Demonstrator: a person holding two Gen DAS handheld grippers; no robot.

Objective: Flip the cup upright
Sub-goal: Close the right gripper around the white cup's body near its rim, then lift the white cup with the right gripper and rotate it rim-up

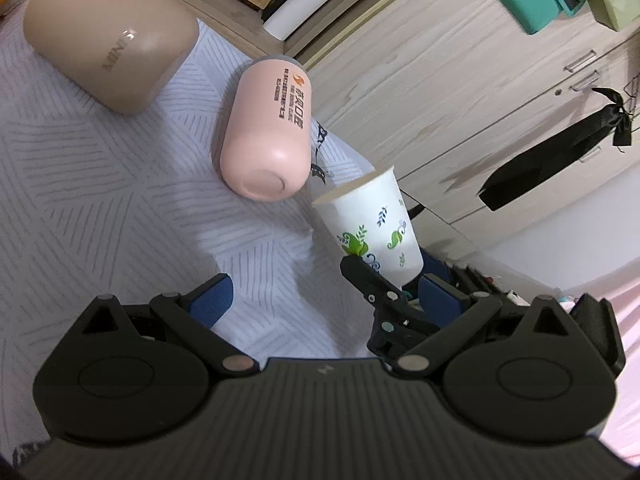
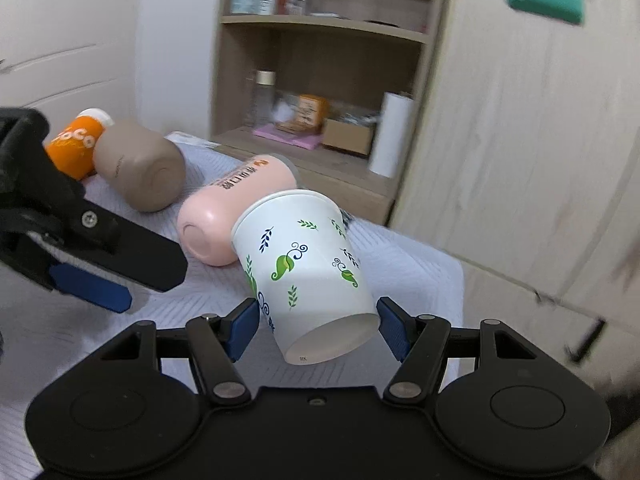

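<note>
A white paper cup (image 2: 304, 268) with green and blue leaf prints sits between the blue pads of my right gripper (image 2: 318, 320), which is shut on its lower part. The cup is tilted, its base toward the camera and its rim away, lifted off the bed cover. In the left wrist view the same cup (image 1: 372, 224) stands nearly upright, gripped at its base by the right gripper (image 1: 396, 284). My left gripper (image 1: 320, 300) is open and empty over the white patterned cover; it also shows at the left of the right wrist view (image 2: 120, 272).
A pink bottle (image 1: 264, 136) and a tan container (image 1: 108, 36) lie on the cover (image 1: 80, 200). An orange bottle (image 2: 78, 142) lies behind them. A wooden shelf (image 2: 320, 80) with boxes and a white roll (image 2: 390, 136) stands beyond, and a wardrobe (image 2: 520, 140) at the right.
</note>
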